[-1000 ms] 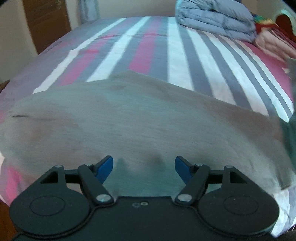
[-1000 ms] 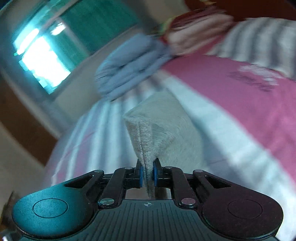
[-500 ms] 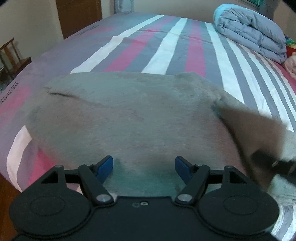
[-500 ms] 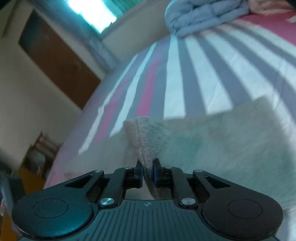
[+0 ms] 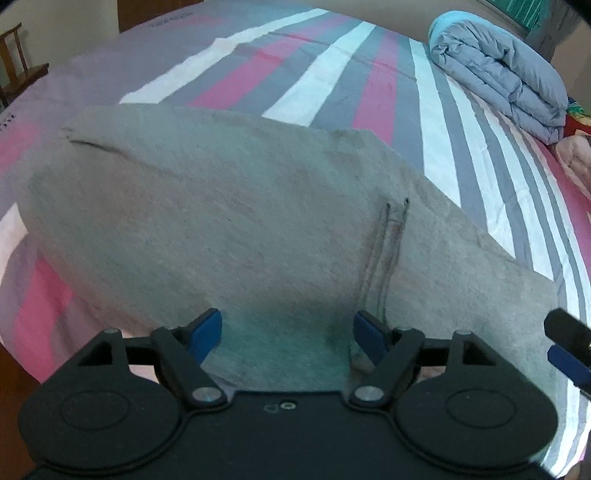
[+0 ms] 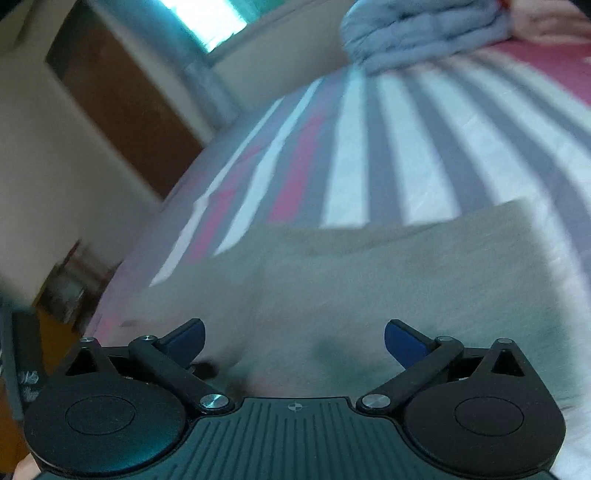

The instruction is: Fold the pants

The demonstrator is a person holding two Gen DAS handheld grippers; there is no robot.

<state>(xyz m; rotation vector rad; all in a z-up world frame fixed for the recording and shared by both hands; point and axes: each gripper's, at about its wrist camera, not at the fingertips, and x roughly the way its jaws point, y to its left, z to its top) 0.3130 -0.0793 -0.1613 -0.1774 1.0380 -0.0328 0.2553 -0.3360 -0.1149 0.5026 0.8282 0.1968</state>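
Pants (image 5: 229, 221) lie flat on the striped bed (image 5: 332, 85), one layer doubled over, likely further folds left; left gripper (image 5: 287, 332) and right gripper (image 6: 294, 339) hover above, jaws opening, nothing between them.

Bedroom, striped bed, daylight from 1 window.
Bedsheet (image 5: 332, 74) in pink, grey, white stripes. Folded blue-grey duvet (image 5: 495, 74) at far corner. Cream wall (image 6: 48, 155), brown wooden door (image 6: 122, 107). Bright window (image 6: 207, 14). Wooden chair (image 5: 18, 62) beside bed.
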